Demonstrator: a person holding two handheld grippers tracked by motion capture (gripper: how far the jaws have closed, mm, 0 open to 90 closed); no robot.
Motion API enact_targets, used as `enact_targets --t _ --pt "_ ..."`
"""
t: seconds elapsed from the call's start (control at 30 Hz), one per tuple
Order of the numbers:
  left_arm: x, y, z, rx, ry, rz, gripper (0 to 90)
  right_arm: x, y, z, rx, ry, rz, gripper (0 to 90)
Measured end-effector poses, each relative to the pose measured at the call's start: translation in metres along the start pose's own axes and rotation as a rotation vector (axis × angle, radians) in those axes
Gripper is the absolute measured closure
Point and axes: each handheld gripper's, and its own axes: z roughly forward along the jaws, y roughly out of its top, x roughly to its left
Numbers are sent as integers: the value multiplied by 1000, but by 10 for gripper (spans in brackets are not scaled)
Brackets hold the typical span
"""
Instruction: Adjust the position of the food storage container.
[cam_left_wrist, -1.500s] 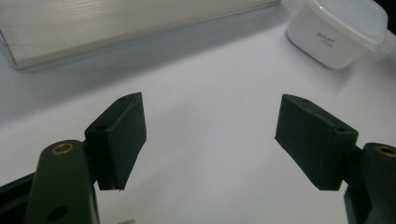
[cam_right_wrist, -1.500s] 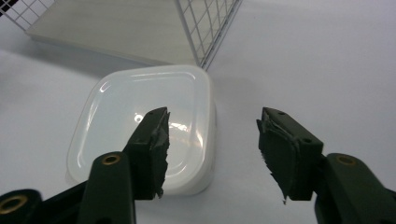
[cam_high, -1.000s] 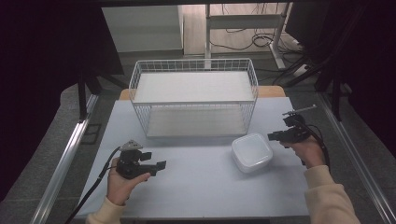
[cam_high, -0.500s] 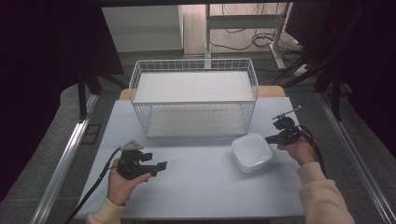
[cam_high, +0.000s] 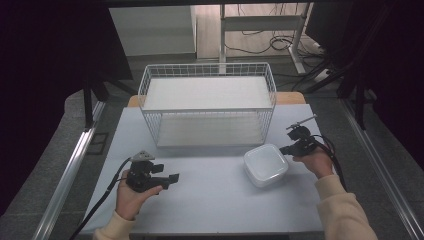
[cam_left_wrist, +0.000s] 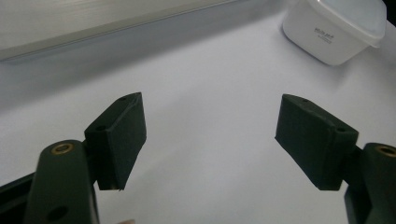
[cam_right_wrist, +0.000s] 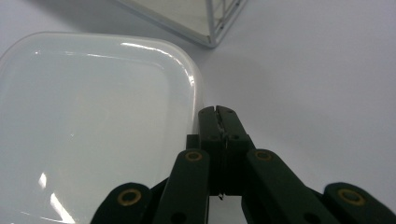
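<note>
- Fingers of my right gripper (cam_right_wrist: 218, 112) are pressed flat together with nothing between them, their tip just beside the right edge of the white lidded container (cam_high: 265, 164); I judge this a nudging or aligning pose rather than a grasp, since closed jaws cannot take the rim.
- White lidded container: it sits on the table (cam_high: 215, 200), lid on, in front of the right front corner of the wire basket (cam_high: 207, 107) and apart from it. From the right gripper view its glossy lid (cam_right_wrist: 93, 116) lies left of the jaws, with the basket's corner beyond.
- Right gripper, high view (cam_high: 289, 148): held low at the container's right side, wrist angled inward — a placing that suits a sideways push, or a spreading of the jaws to take the rim.
- My left gripper (cam_high: 172, 177) rests well apart on the left of the table, fingers (cam_left_wrist: 119, 135) spread wide and holding nothing; its camera looks across bare tabletop toward the container (cam_left_wrist: 334, 28). I read this as a waiting pose — ready to steady or receive the box.
- Wire basket: empty as far as I can see, at the table's far middle, the likely destination, I would guess.
- Cables trail from both grippers toward me.
</note>
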Motion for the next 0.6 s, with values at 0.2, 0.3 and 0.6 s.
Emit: enact_targets --t 0.2,0.3,0.6 --pt "0 0 -1 -2 1 0 242 9 1 3 -2 22 -27 897" --pt "0 0 -1 -3 2 0 242 15 2 5 -3 29 -41 897" --pt "0 1 -2 -9 0 -2 243 42 10 13 11 55 -113 897"
